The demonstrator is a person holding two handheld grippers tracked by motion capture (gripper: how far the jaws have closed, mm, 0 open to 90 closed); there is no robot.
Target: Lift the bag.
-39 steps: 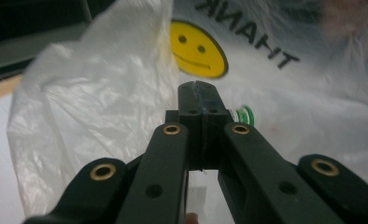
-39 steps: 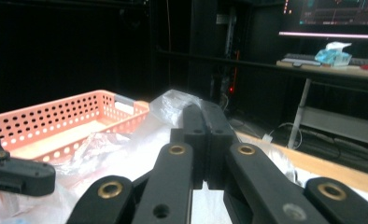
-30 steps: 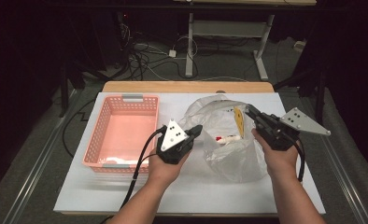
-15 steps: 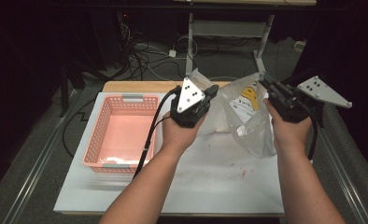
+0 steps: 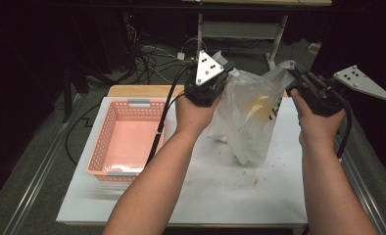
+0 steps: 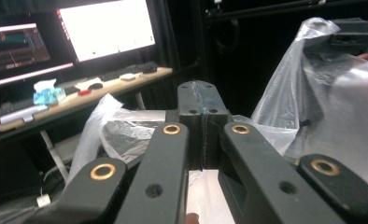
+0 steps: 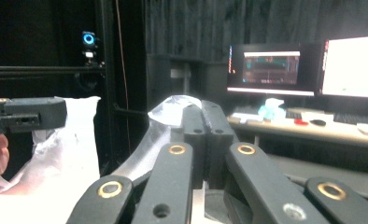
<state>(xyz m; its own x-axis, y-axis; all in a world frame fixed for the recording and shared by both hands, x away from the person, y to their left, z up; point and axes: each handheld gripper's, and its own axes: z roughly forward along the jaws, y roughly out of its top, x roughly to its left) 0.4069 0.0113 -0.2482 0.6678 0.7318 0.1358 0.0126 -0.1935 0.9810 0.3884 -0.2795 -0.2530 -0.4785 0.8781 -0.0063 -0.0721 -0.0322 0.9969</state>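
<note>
Nothing legible anywhere. Dark print on the yellow packet (image 5: 259, 110) inside the clear plastic bag (image 5: 247, 115) — too blurred to make out. Lines of text or graphs on the monitors (image 7: 271, 70) behind the scene — too small and bright to read. No brand or number readable on the pink basket (image 5: 127, 139).

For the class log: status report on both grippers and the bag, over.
Left gripper shut on clear plastic bag, right gripper shut on its other top corner. Bag hangs above white table. Pink basket alongside, nothing in the way.
</note>
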